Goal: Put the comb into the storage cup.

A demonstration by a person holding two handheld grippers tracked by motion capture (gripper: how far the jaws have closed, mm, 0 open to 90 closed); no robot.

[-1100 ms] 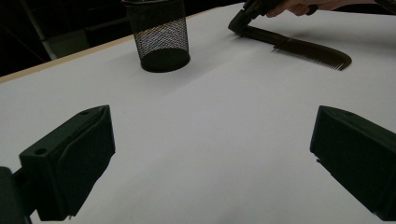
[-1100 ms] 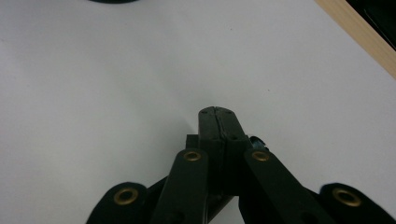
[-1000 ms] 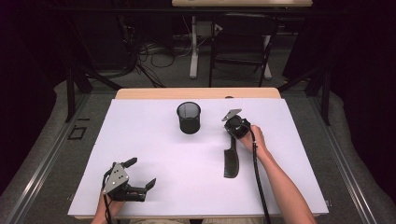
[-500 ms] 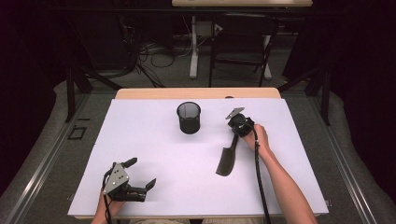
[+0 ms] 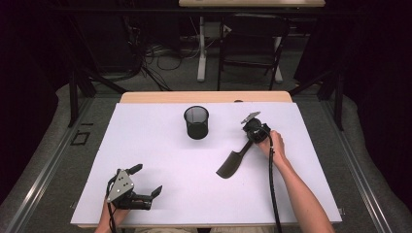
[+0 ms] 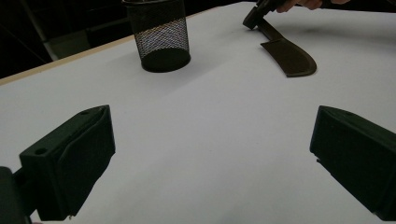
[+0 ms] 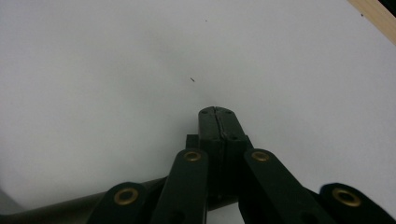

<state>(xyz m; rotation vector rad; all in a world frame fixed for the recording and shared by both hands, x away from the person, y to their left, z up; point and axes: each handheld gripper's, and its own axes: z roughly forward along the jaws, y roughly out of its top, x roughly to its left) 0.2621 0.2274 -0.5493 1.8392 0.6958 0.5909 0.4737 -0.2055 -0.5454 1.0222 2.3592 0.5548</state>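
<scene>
A black spatula (image 5: 232, 164) slants across the right half of the white table, blade toward the near left, and I cannot tell whether the blade touches the sheet. My right gripper (image 5: 251, 138) is shut on its handle, which passes under the closed jaws in the right gripper view (image 7: 70, 207). That gripper (image 7: 216, 112) points down at the sheet. A black mesh cup (image 5: 197, 122) stands upright at the centre back, left of the spatula. My left gripper (image 5: 148, 179) rests at the near left, open with nothing between its jaws. Its view takes in the cup (image 6: 160, 35) and the spatula (image 6: 287, 56).
The white sheet (image 5: 160, 145) covers the table, with a wooden strip (image 5: 204, 97) bare along the far edge. A chair (image 5: 250, 43) and floor cables (image 5: 160, 53) lie beyond the table in the dark room.
The right gripper has turned, swinging the spatula's blade leftward from straight toward the person to a slant. The left gripper has stayed put.
</scene>
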